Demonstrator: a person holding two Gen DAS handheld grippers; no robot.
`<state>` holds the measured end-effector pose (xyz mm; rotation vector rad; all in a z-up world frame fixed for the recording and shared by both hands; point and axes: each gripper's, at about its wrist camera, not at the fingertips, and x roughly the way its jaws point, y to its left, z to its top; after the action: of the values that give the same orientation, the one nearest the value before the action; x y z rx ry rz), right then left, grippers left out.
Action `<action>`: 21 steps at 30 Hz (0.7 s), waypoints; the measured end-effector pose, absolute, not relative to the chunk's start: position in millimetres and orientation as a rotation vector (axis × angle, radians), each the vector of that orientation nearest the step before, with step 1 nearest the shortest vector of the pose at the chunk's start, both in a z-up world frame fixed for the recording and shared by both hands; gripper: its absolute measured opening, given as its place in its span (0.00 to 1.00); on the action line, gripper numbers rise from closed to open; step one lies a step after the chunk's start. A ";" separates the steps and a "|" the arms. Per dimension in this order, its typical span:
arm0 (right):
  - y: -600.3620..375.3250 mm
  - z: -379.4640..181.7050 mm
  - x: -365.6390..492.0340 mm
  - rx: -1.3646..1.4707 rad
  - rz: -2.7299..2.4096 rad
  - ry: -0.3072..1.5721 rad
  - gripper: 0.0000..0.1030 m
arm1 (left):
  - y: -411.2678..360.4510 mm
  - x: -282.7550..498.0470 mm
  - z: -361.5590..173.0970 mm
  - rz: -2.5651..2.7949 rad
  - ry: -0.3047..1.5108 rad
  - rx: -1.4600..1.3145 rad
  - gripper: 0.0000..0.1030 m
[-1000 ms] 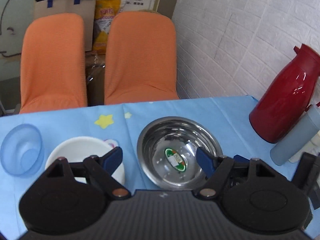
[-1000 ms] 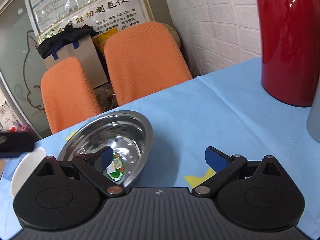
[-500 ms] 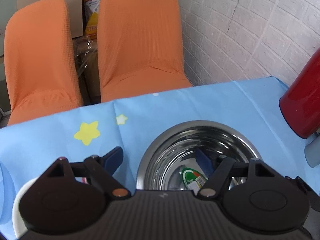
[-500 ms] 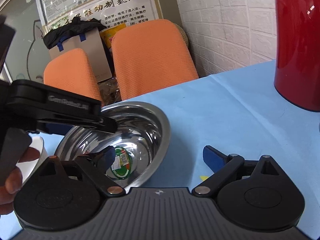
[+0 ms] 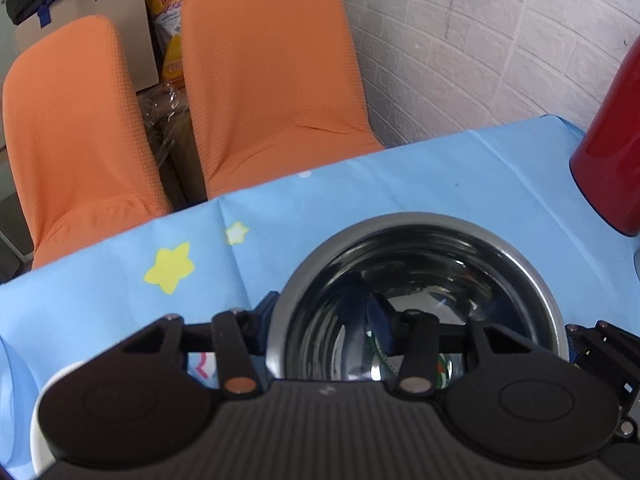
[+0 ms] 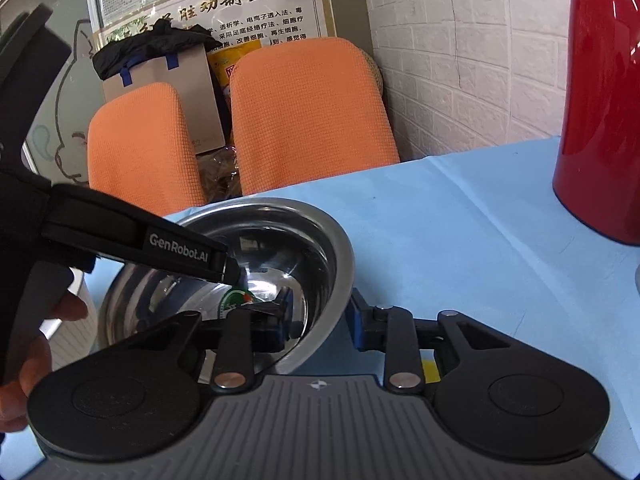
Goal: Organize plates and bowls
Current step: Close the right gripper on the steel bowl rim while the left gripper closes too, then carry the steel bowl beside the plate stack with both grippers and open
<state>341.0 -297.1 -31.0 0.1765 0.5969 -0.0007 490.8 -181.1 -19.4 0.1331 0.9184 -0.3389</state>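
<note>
Blue star tablecloth [image 5: 360, 188], apparently brick wall [image 5: 500, 40]

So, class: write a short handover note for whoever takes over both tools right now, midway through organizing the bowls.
Right tool: just closed, shut on the right rim of the steel bowl.
Left tool: straddling its left rim, jaws just closing; firm grip unclear.
White bowl: beside the steel bowl, to its left.
Done: nothing stacked yet. Left: lift the steel bowl, probably nest the bowls.

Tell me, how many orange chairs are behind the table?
2. One orange chair stands on the left, the other chair beside it, nearer the white brick wall. More could be hidden outside the view.
</note>
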 end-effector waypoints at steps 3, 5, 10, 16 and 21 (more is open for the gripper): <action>-300.6 -31.4 342.1 0.200 0.015 0.599 0.52 | -181.5 491.2 -19.2 -0.338 0.918 0.136 0.47; -296.8 -31.0 341.3 0.195 0.015 0.599 0.60 | -182.2 491.8 -19.2 -0.334 0.920 0.134 0.48; -291.4 -30.4 340.2 0.201 0.043 0.611 0.73 | -184.1 489.6 -19.6 -0.326 0.910 0.156 0.52; -287.7 -30.8 339.9 0.161 0.032 0.619 0.46 | -184.3 485.7 -19.5 -0.323 0.895 0.152 0.47; -289.3 -25.5 339.3 0.194 0.034 0.610 0.45 | -189.8 475.8 -8.1 -0.308 0.845 0.184 0.40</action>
<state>339.3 -289.3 -25.5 0.1940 0.6096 0.0345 475.8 -189.8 -8.1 0.1840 0.8447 -0.3079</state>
